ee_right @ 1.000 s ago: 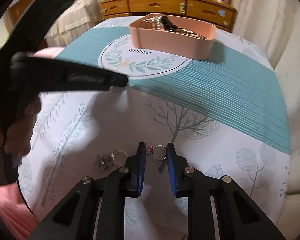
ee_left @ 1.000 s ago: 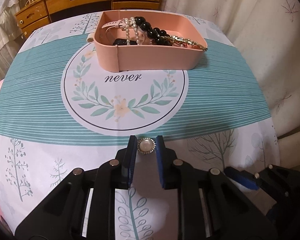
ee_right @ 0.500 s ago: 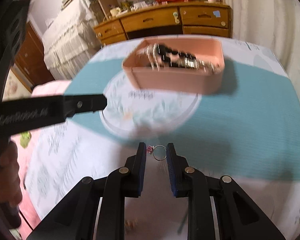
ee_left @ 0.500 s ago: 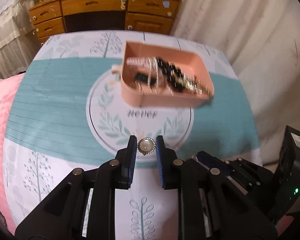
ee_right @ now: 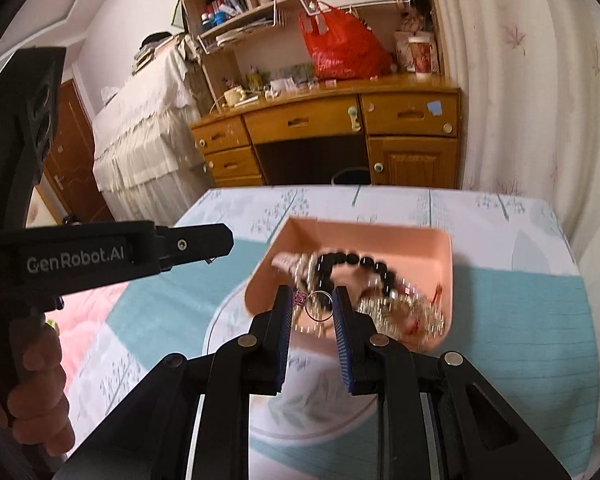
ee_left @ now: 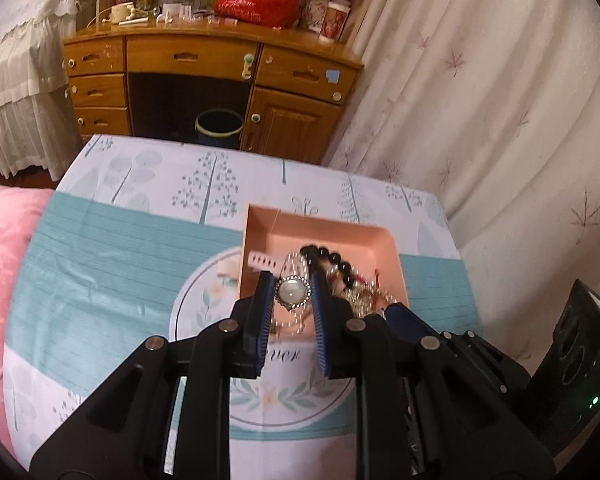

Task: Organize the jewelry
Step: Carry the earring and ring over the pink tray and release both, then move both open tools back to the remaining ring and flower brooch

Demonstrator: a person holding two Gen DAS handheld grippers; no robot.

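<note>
While my left gripper (ee_left: pixel 292 294) is pinching the pearl ring (ee_left: pixel 293 292) between its jaws above the pink tray (ee_left: pixel 328 232), my right gripper (ee_right: pixel 313 305) is clamping the thin pink-stoned ring (ee_right: pixel 318 306) over that tray's near edge, above the beaded bracelet (ee_right: pixel 356 262).

My table (ee_left: pixel 112 248) wears a cloth with teal bands, printed trees and a leafy wreath circle. The pink tray (ee_left: pixel 320 232) of jewelry sits directly on it, overlapping the wreath's far edge.
</note>
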